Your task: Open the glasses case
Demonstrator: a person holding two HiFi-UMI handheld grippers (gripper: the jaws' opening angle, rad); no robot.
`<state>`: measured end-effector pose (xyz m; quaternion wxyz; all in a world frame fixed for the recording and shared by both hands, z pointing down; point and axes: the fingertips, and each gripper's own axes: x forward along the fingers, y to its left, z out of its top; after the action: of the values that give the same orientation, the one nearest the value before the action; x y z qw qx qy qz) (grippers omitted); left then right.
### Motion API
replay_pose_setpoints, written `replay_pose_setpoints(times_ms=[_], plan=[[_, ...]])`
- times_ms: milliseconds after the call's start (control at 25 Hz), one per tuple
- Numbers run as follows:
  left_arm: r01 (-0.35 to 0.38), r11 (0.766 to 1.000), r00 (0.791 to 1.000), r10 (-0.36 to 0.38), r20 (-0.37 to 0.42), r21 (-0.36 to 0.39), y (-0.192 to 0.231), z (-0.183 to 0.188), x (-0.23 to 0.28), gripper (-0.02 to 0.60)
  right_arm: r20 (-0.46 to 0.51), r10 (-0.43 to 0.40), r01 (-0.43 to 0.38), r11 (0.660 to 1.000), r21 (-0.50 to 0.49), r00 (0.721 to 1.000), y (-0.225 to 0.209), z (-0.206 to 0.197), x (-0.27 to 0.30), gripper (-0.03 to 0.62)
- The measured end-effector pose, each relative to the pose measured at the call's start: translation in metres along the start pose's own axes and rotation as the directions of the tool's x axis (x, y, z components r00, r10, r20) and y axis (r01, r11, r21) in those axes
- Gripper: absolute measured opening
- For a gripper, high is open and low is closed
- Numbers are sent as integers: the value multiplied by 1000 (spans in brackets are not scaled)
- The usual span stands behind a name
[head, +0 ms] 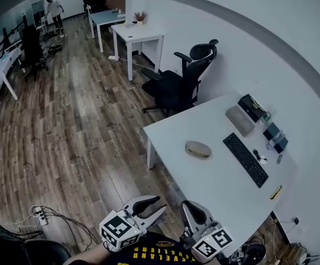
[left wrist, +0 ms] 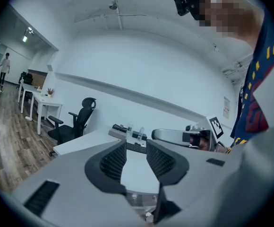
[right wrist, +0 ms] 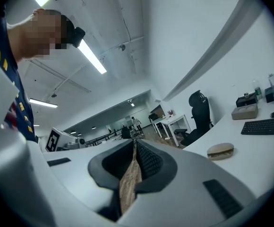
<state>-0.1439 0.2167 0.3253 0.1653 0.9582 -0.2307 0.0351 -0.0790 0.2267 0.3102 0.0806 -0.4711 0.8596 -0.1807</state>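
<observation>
Tan glasses case (head: 198, 149) lies shut mid-frame on the white table (head: 215, 186), well apart from us. Our left tool (head: 158, 205) stands open and empty, right tool (head: 188, 210) closed on nothing; we judge an unpinned case could skid toward the keyboard (head: 246, 159).

White bench (head: 215, 181), brown floor (head: 66, 137), tan glasses case (head: 198, 149).
The floor shows streaked wood-grain planks in warm and dark browns. The glasses case is a dull beige-tan against the plain white bench. The keyboard (head: 245, 159) and the office chair (head: 176, 84) are black. The left gripper (head: 159, 203) and right gripper (head: 192, 206) are pale grey with black ribbed fingers (left wrist: 112, 161). Their 2 marker cubes (head: 120, 231) are white with black square patterns. The person's shirt (head: 154, 253) is dark with yellow lettering.
</observation>
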Motion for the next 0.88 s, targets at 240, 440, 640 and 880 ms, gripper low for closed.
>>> replay_pose_setpoints(times_ms=[240,440,640,880], plan=[[54,997,998,-54,-7,-52,54,4,-9,140,-33,-53,53,999,-1,998,5,-8,49,31],[105,989,994,-107,-14,-104,79,-1,11,140,-69,-120,121,993,14,990,-16,-16,67,31],[140,986,987,-147,-71,-95,92,1,56,140,-57,-163,166,984,67,985,-61,-9,77,31],[151,988,983,-152,-103,-14,105,23,101,140,-4,-161,160,982,102,987,-106,17,93,31]])
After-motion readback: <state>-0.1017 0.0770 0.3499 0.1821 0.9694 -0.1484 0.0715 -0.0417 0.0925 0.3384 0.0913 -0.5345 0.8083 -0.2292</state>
